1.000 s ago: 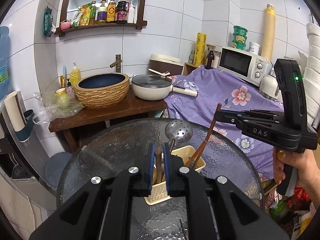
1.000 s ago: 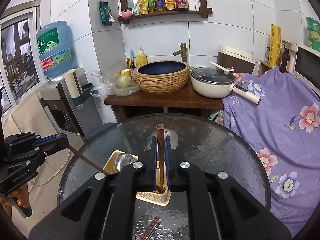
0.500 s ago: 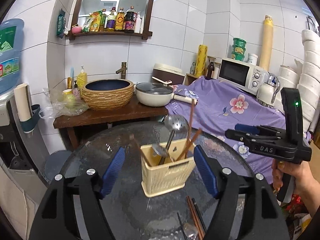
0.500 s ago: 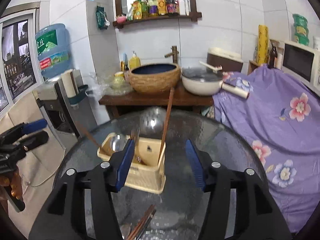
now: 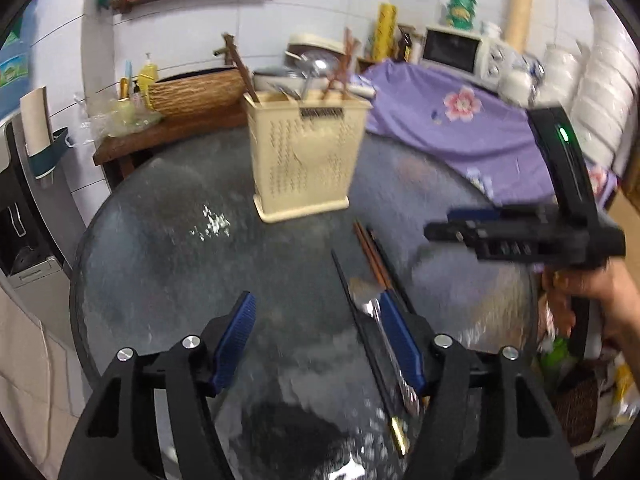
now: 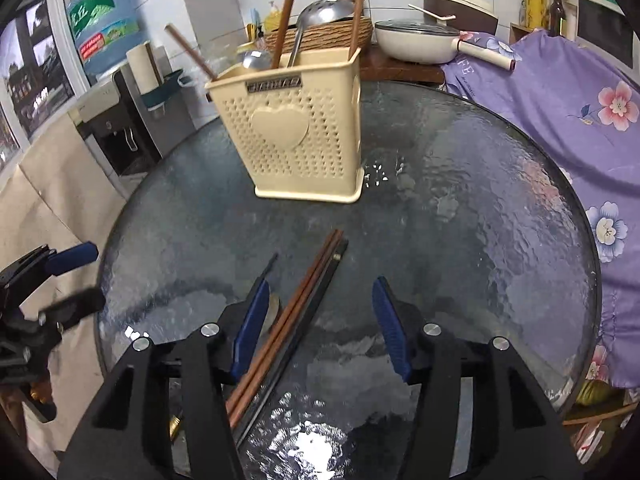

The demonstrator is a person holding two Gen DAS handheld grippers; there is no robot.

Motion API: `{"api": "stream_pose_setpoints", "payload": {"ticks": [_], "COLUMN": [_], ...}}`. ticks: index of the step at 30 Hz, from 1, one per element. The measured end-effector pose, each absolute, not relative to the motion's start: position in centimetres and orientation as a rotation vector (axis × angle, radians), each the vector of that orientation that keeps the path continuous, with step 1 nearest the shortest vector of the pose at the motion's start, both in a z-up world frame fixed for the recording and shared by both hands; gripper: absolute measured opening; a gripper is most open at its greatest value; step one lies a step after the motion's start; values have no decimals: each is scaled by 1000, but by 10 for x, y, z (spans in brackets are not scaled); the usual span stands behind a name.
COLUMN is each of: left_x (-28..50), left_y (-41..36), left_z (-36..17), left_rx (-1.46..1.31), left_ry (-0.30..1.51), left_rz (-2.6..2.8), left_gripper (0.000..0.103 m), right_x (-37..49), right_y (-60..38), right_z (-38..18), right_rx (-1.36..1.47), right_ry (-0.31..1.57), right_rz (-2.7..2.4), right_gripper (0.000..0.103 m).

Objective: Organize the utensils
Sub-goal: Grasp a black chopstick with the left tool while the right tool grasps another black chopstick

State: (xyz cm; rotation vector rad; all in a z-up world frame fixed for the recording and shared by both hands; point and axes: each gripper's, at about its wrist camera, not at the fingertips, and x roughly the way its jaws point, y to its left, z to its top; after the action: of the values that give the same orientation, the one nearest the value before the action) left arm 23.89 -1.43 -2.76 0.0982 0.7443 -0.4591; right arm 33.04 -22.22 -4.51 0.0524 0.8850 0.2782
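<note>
A cream perforated utensil holder (image 6: 298,136) stands on the round glass table (image 6: 460,216) and holds brown chopsticks (image 6: 284,20) and a metal ladle (image 6: 320,12); it also shows in the left wrist view (image 5: 306,156). Loose brown chopsticks (image 6: 296,312) and a black one (image 6: 316,300) lie on the glass in front of it, partly between my right gripper's (image 6: 318,322) open fingers. My left gripper (image 5: 320,340) is open and low over the table, with a metal spoon (image 5: 374,312), a black chopstick (image 5: 352,300) and the brown chopsticks (image 5: 372,256) by its right finger.
A wooden side table (image 6: 400,68) behind carries a woven basin (image 6: 320,36) and a lidded pan (image 6: 416,40). A purple flowered cloth (image 6: 560,92) covers furniture on the right. A water dispenser (image 6: 108,24) stands at the left. A microwave (image 5: 456,50) sits far back.
Both grippers let go of the chopsticks they were holding in the holder, opened, and dropped back toward the near table edge, low over the loose chopsticks and spoon.
</note>
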Motion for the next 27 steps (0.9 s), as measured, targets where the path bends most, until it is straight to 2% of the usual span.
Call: {"api": "stream_pose_setpoints", "payload": {"ticks": [5,13,20,27], "left_x": [199,173,214,266], "left_y": [-29,-38,-46,-45], "left_z": [-56,-81,-77,-67], "left_rx": [150,138,91,72], "left_ry": [816,857,811,798], "left_rz": [-537,-565,-483,-414], "left_gripper": [49,44,39,35], "right_x": [327,327,345,374], "right_y": [-215,-215,-219,-211], "right_z": [-63,-76,-85,-101], "right_rx": [42,64,89,119], "right_ry": [913,931,957,1010], "right_rz": [267,247,216,184], "right_gripper": [53,50,46,37]}}
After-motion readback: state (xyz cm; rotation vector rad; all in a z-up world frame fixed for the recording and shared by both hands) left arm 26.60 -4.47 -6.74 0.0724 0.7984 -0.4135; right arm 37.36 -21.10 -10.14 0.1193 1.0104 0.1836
